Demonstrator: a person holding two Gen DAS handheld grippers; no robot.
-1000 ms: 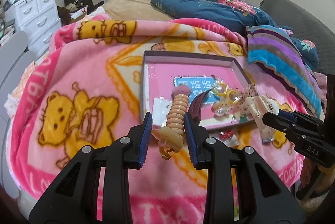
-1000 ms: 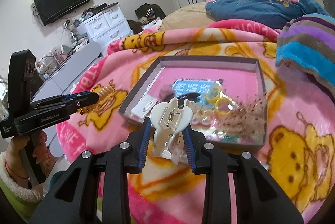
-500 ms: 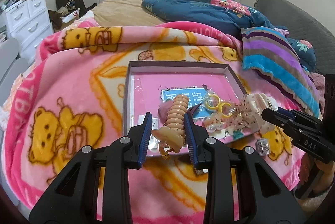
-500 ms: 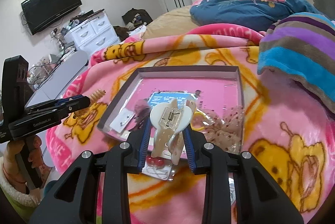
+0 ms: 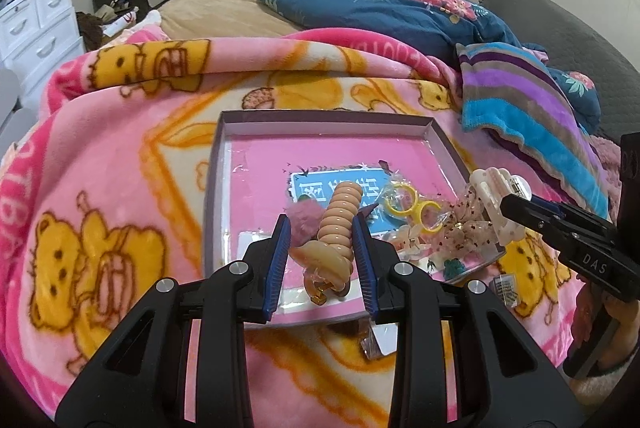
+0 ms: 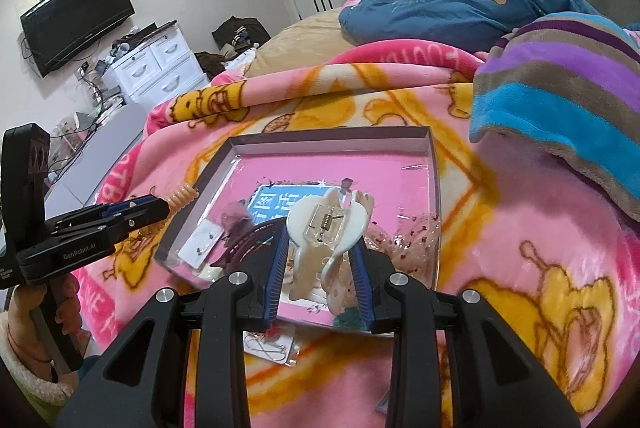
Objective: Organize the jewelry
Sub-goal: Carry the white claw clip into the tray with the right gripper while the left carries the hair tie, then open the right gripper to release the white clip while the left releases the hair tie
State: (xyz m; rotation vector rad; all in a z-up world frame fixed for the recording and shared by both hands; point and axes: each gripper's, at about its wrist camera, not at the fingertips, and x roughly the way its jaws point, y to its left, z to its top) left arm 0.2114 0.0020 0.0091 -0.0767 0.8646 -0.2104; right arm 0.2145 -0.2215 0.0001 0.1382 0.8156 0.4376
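Gripping a beige ribbed hair clip [image 5: 337,224], the left gripper [image 5: 320,248] has its blue-padded jaws clamped on the clip's sides; the ribbed end sticks forward over the near half of the shallow tray [image 5: 224,164]. Same clip's tip shows in the right view, poking past the left gripper's nose at the tray's left wall.

Right gripper [image 6: 320,260]: jaws clamped on a white claw clip [image 6: 326,228], spring uppermost, teeth pointing down between the pads. It hangs over the near edge of the tray. In the left view this clip sits at the tray's right near corner.

Tray rests on a pink bear-print blanket [image 5: 100,188] spread over a bed. Inside, on the pink floor: a blue printed card [image 5: 308,184], yellow rings in a clear packet [image 5: 404,202], a pink fluffy piece [image 5: 306,220], a glittery sheer bow [image 5: 464,224], a small white card [image 6: 202,248] near the left corner, dark curved clips [image 6: 256,232] beside it.

On the blanket just in front of the tray: a clear packet with thin wire pieces [image 6: 270,346].

A striped blanket [image 5: 528,108] lies right of the tray, a blue floral quilt [image 5: 384,8] beyond. A hand [image 6: 52,304] holds the left gripper's handle.
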